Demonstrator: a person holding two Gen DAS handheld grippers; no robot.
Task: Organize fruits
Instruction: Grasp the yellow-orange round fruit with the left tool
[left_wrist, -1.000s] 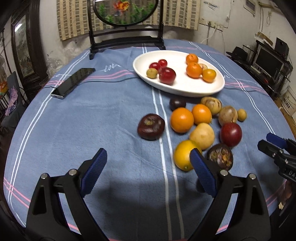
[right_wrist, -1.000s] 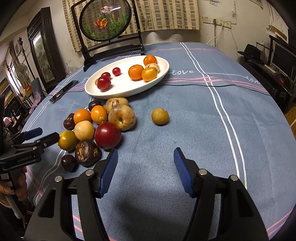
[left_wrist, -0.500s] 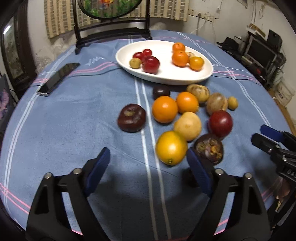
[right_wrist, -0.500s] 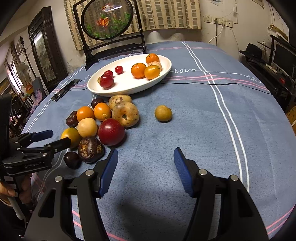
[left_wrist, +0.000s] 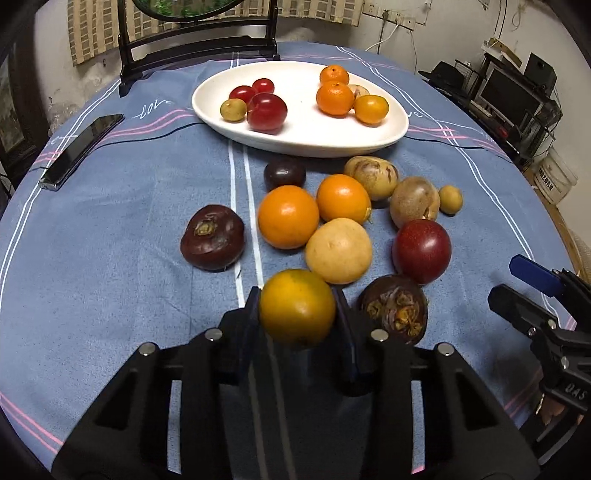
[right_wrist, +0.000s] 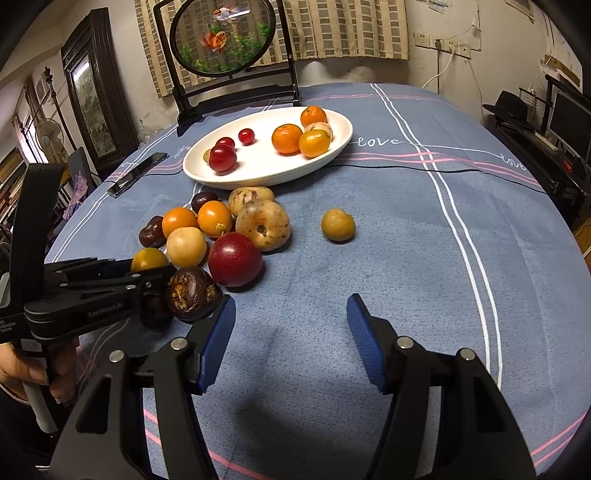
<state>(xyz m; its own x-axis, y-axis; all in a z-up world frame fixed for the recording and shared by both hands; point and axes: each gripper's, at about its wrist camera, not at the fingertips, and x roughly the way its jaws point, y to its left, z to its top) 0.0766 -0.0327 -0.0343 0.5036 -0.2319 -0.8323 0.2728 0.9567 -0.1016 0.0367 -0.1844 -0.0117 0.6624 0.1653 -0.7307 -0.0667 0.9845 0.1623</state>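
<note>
1. Left gripper (left_wrist: 297, 314): jaws have just been closing and now clamp a yellow-orange citrus (left_wrist: 297, 308), one pad on each side of it. Fruit sits at the near end of the loose pile on the blue tablecloth (left_wrist: 110, 277); cannot tell if it is lifted off the cloth.
2. Touching the held citrus on its far right side: pale yellow round fruit (left_wrist: 338, 250). Just beside the gripper's right finger: dark brown mangosteen (left_wrist: 394, 309), calyx up.
3. Another mangosteen (left_wrist: 212, 237) lies to the left of the pile, apart from it, past the white stripes.
4. Further out in the pile: two oranges (left_wrist: 288, 217) side by side, red plum-like fruit (left_wrist: 422, 251), two brownish mottled fruits (left_wrist: 414, 201), small dark round fruit (left_wrist: 284, 172), small tan fruit (left_wrist: 450, 199) at the right edge of the cluster.
5. White oval plate (left_wrist: 306, 136) beyond the pile, toward the far edge of the table: red fruits at its left end, tangerines at its right end.
6. Black phone (left_wrist: 81, 150) near the left edge of the cloth.
7. Right gripper (right_wrist: 291, 332): jaws apart, nothing between them, hovering over bare cloth, to the right of the pile.
8. Framed goldfish screen (right_wrist: 225, 35) stands at the far edge of the table.
</note>
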